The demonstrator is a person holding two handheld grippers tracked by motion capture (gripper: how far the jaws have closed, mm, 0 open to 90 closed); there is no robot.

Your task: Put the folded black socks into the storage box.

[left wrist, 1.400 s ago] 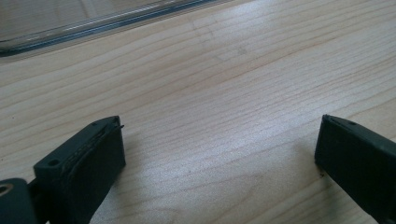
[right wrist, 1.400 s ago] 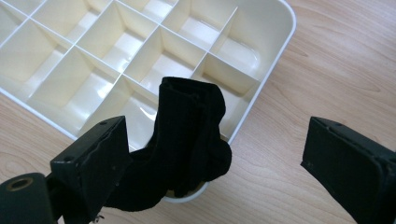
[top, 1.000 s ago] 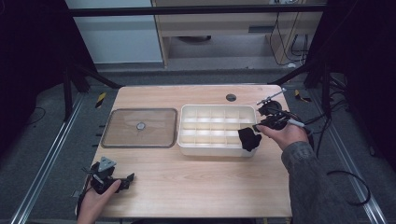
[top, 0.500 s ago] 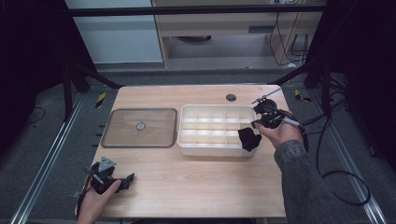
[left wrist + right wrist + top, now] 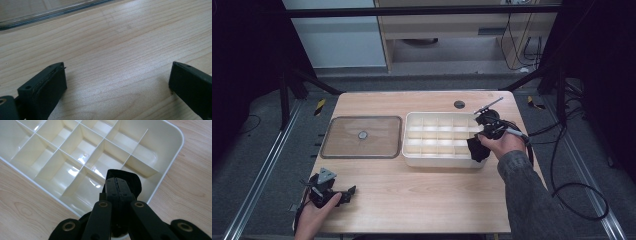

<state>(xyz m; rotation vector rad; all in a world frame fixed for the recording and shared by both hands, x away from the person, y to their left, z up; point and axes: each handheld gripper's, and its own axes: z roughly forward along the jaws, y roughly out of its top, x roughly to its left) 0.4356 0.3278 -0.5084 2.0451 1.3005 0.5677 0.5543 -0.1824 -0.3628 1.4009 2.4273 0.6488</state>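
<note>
The right gripper (image 5: 117,185) has its jaws pressed together on a black cloth-like piece (image 5: 135,183), held just above the near-right corner compartment of the cream divided tray (image 5: 172,157), right of centre in the high view. The piece hangs straight below the jaws, so the coming move is probably a short drop downward; its long axis I cannot tell, since the gripper hides most of it. The left gripper (image 5: 334,192) rests at the lower left on the table (image 5: 120,50), jaws wide apart, holding nothing, well apart from the tray. Counted: one tray, one black piece, one clear lid (image 5: 362,136) left of the tray, two grippers.
</note>
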